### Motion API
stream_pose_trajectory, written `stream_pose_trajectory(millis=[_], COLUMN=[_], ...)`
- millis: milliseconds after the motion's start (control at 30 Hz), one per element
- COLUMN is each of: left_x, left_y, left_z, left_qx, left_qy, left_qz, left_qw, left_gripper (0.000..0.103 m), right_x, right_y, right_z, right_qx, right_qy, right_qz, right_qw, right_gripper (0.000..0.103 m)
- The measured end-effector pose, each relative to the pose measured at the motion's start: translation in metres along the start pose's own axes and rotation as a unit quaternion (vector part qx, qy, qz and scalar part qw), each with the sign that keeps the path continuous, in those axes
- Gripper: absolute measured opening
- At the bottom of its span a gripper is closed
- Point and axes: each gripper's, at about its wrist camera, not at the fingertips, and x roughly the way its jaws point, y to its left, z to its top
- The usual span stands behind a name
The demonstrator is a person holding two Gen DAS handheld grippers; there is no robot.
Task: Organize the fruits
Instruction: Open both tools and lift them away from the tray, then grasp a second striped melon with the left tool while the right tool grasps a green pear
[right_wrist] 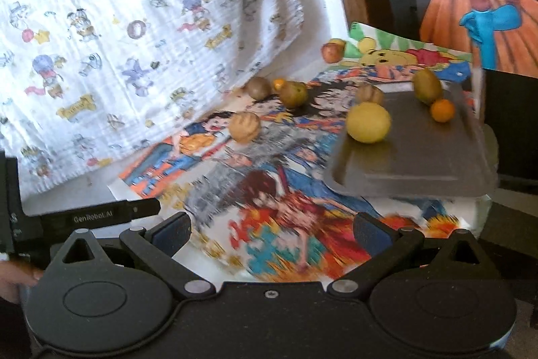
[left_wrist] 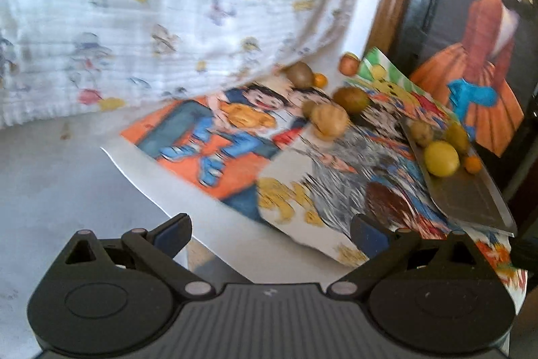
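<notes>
Fruits (right_wrist: pixel 368 122) beyond (spread) fingers (right_wrist: pixel 370 229).

Both views are bright and lit by soft daylight, with washed, slightly pale colours. The white printed cloth (left_wrist: pixel 168 22) is the brightest area, close to overexposed in the left view. Motion blur smears both pictures: the cartoon posters (right_wrist: pixel 269 190) streak most, and the yellow fruit (right_wrist: pixel 368 122) and grey tray (right_wrist: pixel 420 164) have soft edges. The left view is blurrier than the right. The black tongs (left_wrist: pixel 270 229) at the bottom stay sharp. Faint soft shadows sit under the fruit on the tray. Fisheye distortion bends straight lines, and the top corners darken to black
</notes>
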Motion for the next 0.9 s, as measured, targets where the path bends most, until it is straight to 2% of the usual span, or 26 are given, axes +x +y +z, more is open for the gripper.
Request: stream_pose_trajectory(millis=[200,433,500,567,700,800,900], left_x=[-0.004,0.002,0.01,0.021,0.044,0.071,0.098], left_y=[0.009,-0.008,-0.014,-0.023,-0.038,-0.05,-0.06], left_z=[0.028,0.062,0.07,0.079,0.095,0.102,0.101], left_qx=[0.013,0.043,0.043,0.034,0.022,0.024,0.036], left_qy=[-0.031,-0.062,-0.062,-0.054,-0.046,-0.037,-0.021], left_qz=[0.021,0.018,0.007,-0.012,-0.039,-0.033,-0.028], left_qw=[0.9992,0.997,0.9971,0.9979,0.9979,0.9985,0.9988], left_gripper=[0.103,0.103,0.103,0.103,0.103,0.103,0.103], right_x=[0.01,0.025,0.041,0.066,0.114,0.148,0.183], right_y=[0.016,0.035,0.031,0.023,-0.003,-0.021,-0.03], right_z=[0.065,0.145,0.164,0.187,0.222,0.232,0.229], right_qx=[0.009,-0.045,-0.045,-0.032,0.046,0.087,0.061], right_qy=[0.007,-0.016,0.005,0.046,0.115,0.145,0.157], right_qz=[0.041,0.057,0.059,0.062,0.056,0.061,0.047], right_qw=[0.999,0.997,0.997,0.996,0.991,0.984,0.985], right_gripper=[0.103,0.103,0.103,0.102,0.102,0.102,0.102])
